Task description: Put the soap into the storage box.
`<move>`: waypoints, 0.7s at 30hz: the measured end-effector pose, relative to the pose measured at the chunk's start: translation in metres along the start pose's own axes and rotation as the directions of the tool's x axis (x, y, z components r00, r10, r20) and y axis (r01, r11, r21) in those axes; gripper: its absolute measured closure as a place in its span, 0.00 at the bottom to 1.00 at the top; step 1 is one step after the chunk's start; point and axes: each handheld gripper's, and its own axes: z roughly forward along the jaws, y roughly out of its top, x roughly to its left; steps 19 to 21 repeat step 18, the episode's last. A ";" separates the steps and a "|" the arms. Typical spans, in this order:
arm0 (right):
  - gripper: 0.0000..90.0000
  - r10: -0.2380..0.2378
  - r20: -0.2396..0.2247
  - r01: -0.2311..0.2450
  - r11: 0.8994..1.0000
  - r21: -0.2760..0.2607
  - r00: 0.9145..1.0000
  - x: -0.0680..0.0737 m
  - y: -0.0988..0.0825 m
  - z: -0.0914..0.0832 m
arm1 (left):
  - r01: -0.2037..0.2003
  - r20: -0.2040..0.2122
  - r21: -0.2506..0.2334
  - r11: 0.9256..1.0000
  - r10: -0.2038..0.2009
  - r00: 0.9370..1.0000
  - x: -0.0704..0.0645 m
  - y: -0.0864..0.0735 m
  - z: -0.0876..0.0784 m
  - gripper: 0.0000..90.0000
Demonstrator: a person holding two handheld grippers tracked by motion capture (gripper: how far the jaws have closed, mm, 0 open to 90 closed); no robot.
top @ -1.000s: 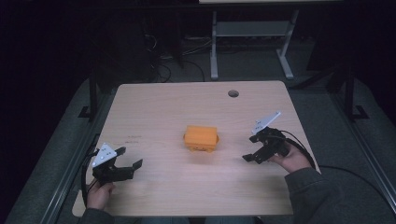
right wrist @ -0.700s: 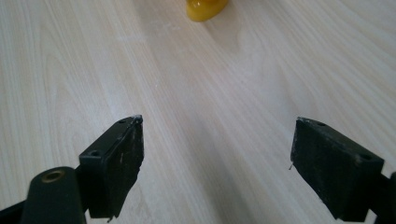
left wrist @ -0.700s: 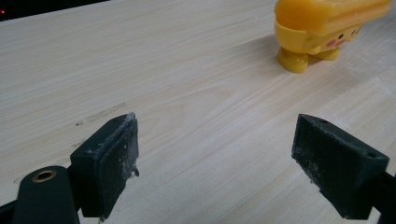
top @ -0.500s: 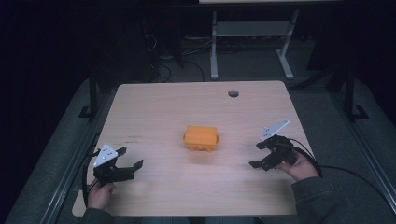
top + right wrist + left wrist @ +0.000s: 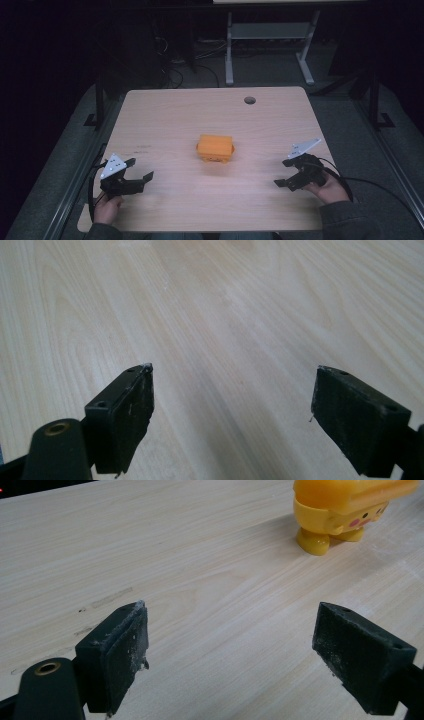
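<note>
I find both tongs wide and empty: left gripper (image 5: 134, 176), right gripper (image 5: 286, 173). Orange toy (image 5: 215, 147) lies between them, slightly nearer the right, long axis spanning tong to tong.

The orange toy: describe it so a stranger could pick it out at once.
Start at the light wooden table. Near its middle stands the orange toy, apart from both tools. It is the one brightly coloured thing there: blocky, on stubby feet, with pink cheeks.

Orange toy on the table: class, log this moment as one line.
orange toy: mid-table, untouched | left gripper: open, empty | right gripper: open, empty | table
</note>
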 end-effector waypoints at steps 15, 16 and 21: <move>0.17 0.053 0.096 -0.046 0.996 -0.076 0.994 0.027 -0.045 -0.002 | -0.015 0.019 -0.003 1.000 0.015 1.000 -0.004 0.002 0.001 0.16; 0.17 0.053 0.096 -0.046 0.996 -0.076 0.994 0.027 -0.045 -0.002 | -0.015 0.019 -0.003 1.000 0.015 1.000 -0.004 0.002 0.001 0.16; 0.16 0.090 0.071 -0.084 0.993 -0.089 0.993 0.031 -0.048 0.000 | -0.021 0.019 0.000 1.000 0.021 1.000 -0.004 0.002 0.001 0.16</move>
